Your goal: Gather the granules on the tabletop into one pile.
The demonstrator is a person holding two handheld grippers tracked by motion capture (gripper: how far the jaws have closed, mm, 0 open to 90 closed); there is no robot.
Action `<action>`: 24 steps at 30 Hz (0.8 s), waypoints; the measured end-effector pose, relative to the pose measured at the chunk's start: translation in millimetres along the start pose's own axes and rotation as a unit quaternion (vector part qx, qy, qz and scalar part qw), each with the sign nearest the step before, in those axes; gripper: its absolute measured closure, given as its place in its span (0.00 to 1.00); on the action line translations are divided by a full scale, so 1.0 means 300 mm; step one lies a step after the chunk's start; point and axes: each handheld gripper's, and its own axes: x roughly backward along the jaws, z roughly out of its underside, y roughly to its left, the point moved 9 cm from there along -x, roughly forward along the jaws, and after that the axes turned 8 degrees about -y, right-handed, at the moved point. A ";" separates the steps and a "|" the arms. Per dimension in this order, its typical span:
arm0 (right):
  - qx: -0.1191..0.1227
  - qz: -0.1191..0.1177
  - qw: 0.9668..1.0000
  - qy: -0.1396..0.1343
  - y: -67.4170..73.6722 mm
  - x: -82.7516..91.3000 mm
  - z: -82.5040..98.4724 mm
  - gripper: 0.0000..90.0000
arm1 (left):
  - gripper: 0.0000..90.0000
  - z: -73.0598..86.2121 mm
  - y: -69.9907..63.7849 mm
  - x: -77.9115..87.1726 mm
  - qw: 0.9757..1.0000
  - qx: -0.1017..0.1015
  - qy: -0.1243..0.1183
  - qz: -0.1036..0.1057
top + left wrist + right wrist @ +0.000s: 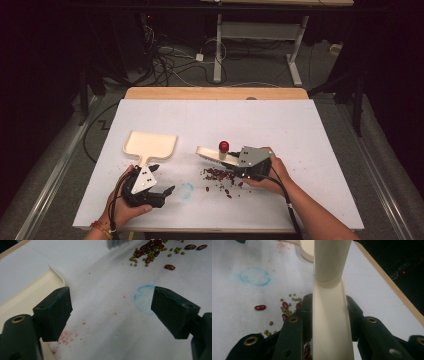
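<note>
While right gripper [329,322] clamps brush handle [331,315] over beans [220,176], left gripper [159,181] jaws apart beside dustpan [150,145] on desk [280,130].

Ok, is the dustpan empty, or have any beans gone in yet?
Empty. The cream dustpan shows a bare tray in the high view, and the beans lie scattered on the table by the right gripper.
</note>
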 end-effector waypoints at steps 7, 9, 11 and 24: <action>-0.090 -0.035 0.995 -0.025 0.084 0.071 -0.104 0.75 | 0.19 0.002 0.040 0.032 1.000 0.000 -0.007 -0.028; -0.102 -0.043 0.994 -0.026 0.104 0.075 -0.112 0.75 | 0.19 0.008 0.053 0.040 0.999 -0.003 -0.004 -0.038; -0.125 -0.071 0.989 -0.020 0.167 0.072 -0.118 0.75 | 0.19 0.011 0.068 0.050 0.999 0.003 -0.006 -0.045; -0.194 -0.108 0.975 0.029 0.252 -0.012 -0.042 0.75 | 0.19 0.018 0.075 0.047 0.999 -0.006 -0.003 -0.048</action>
